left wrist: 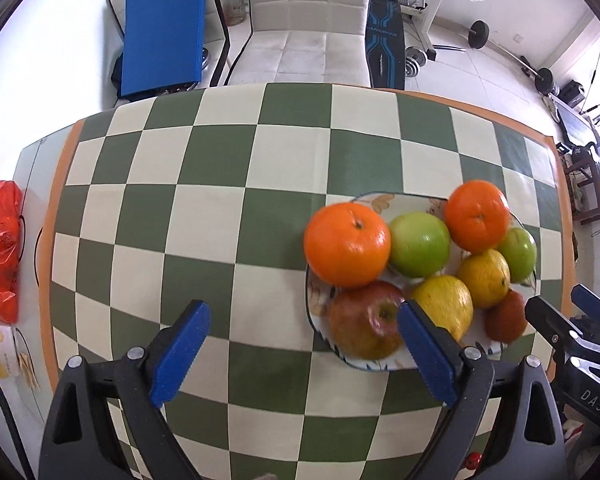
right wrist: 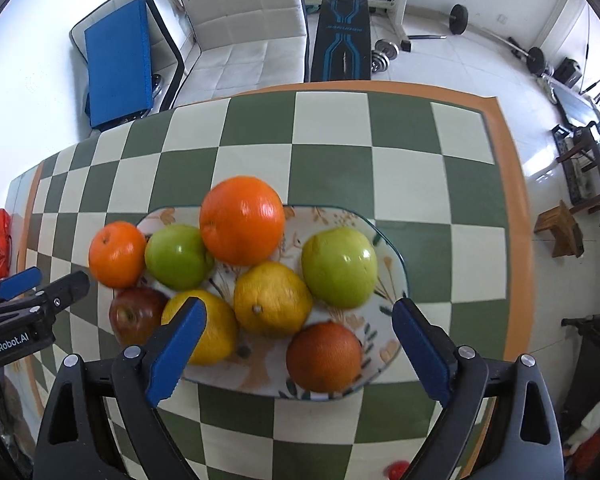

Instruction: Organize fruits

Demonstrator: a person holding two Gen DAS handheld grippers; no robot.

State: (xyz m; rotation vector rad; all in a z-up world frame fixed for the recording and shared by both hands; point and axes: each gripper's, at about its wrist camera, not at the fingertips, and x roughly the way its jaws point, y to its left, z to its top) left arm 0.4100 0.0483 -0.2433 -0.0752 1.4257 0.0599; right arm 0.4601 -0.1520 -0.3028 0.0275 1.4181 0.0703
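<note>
All eight fruits on plate [right wrist: 392,264], mid-frame; my left gripper [left wrist: 302,344] and right gripper [right wrist: 298,346] gape, empty; task looks nearly done.

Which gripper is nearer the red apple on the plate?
Left. The left gripper has one finger right beside the red apple; the right gripper sits further along the floral plate, nearer the dark orange.

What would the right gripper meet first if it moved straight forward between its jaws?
Probably the yellow lemon on the plate; it lies centred ahead of the open right gripper. The dark orange sits close beside that line, and depth is unclear.
</note>
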